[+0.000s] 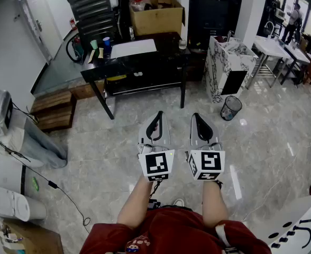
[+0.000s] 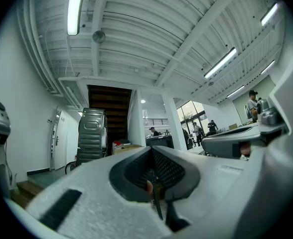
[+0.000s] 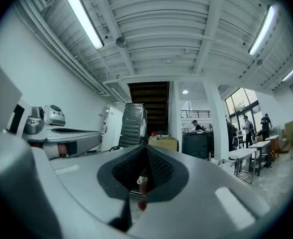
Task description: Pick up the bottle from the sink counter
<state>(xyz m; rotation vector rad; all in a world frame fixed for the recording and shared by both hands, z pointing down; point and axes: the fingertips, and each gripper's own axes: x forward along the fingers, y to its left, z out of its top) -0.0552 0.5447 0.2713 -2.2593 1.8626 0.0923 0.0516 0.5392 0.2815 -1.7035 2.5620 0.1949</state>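
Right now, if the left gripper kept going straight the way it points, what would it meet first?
Probably the black table ahead, across open floor. Nothing nearer shows in line with the left gripper. Whether it would pass above or below the tabletop is unclear.

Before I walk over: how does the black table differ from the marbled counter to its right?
The black table is dark, wide and on legs; the marbled counter is white with dark veins, narrower and boxy to the floor. The table carries a cardboard box and paper; the counter's top shows little. Both stand on the grey floor.
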